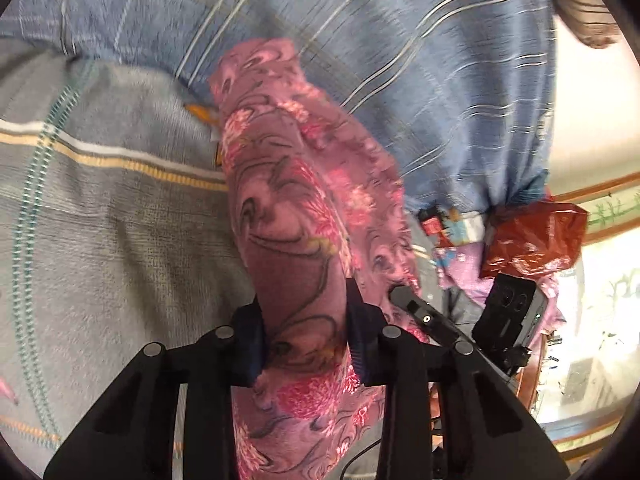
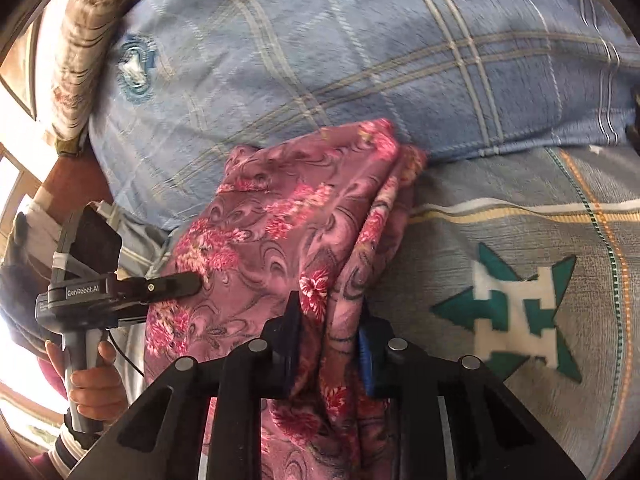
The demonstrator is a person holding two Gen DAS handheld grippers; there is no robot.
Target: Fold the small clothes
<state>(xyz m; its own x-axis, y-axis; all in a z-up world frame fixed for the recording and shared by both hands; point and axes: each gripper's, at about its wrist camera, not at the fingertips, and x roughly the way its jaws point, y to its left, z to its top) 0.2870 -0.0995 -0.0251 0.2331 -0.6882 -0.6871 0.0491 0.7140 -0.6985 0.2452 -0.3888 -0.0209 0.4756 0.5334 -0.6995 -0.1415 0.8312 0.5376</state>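
A pink-purple floral garment (image 1: pixel 304 200) hangs bunched above the bed. My left gripper (image 1: pixel 304 336) is shut on a thick fold of it, cloth filling the gap between the dark blue pads. In the right wrist view the same garment (image 2: pixel 280 220) drapes forward and my right gripper (image 2: pixel 330 332) is shut on a gathered edge of it. The right gripper's finger also shows in the left wrist view (image 1: pixel 424 316), touching the cloth. The left gripper shows in the right wrist view (image 2: pixel 176 284), held by a hand, its tip against the cloth.
A blue plaid blanket (image 2: pixel 360 60) lies bunched behind the garment. A grey striped bedsheet (image 1: pixel 100 200) with a green-and-white star pattern (image 2: pixel 516 312) covers the bed. A red plastic bag (image 1: pixel 532 236) and patterned cloth lie at the bed's edge. A quilted pillow (image 2: pixel 80 40) is far left.
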